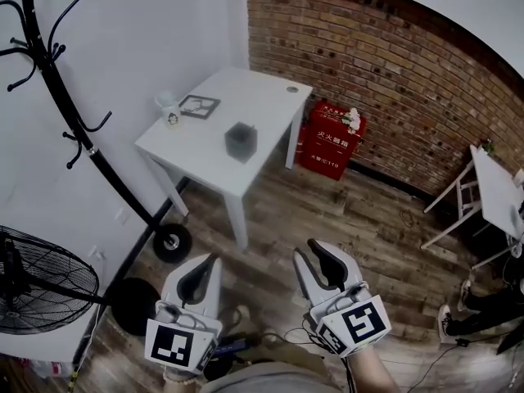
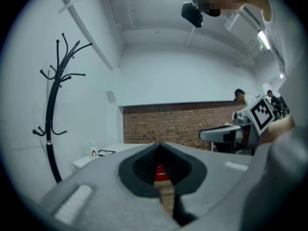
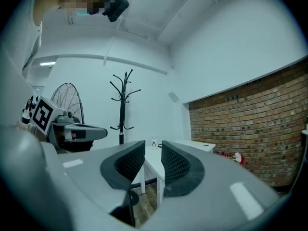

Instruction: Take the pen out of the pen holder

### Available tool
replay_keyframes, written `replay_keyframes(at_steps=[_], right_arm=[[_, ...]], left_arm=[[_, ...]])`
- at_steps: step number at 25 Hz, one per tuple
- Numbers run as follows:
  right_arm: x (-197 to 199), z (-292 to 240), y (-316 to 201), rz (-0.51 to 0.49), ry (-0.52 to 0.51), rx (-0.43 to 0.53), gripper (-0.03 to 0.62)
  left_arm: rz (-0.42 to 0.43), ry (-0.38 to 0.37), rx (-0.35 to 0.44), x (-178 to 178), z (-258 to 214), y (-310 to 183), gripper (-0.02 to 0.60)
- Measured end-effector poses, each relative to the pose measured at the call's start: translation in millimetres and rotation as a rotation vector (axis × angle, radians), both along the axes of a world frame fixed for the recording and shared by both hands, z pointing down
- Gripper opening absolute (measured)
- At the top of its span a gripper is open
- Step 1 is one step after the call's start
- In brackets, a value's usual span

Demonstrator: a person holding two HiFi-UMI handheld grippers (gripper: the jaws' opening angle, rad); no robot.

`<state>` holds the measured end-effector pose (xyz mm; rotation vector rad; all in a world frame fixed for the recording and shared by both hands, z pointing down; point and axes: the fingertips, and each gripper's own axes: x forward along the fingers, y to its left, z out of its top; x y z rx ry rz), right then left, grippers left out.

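Observation:
A dark mesh pen holder (image 1: 241, 142) stands on the white table (image 1: 262, 88) far ahead of me, near the table's front edge. No pen is clearly visible in it from here. Both grippers are held low over the wooden floor, well short of the table. My left gripper (image 1: 214, 258) has its jaws together with nothing between them (image 2: 159, 146). My right gripper (image 1: 309, 248) stands open, an empty gap between its ribbed pads (image 3: 153, 146). Through that gap the table's corner and a small white cup (image 3: 154, 142) show in the distance.
On the table also sit a white cup (image 1: 168, 107) and a dark flat frame (image 1: 200, 106). A red fire-equipment box (image 1: 332, 140) stands against the brick wall. A black coat rack (image 1: 74, 121) and a fan (image 1: 41, 281) are at left; another white table (image 1: 495, 191) is at right.

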<state>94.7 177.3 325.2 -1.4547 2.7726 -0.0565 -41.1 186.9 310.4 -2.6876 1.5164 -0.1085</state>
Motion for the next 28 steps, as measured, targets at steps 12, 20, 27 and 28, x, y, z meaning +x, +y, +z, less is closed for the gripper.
replay_keyframes(at_steps=[12,20,27,28], right_arm=[[17,11,-11,0.031,0.006,-0.011,0.093],[16,17,-38,0.057,0.011,-0.020,0.092],[17,15,-75,0.079,0.010,-0.024,0.092],[16,15,-81,0.081,0.011,-0.025,0.093]], left_arm=[[0.027,0.006,0.006,15,6,-17,-0.005],[0.060,0.009,0.000,17,11,-48,-0.005],[0.087,0.007,0.002,19,7,-88,-0.005],[0.090,0.006,0.002,18,7,-95,-0.005]])
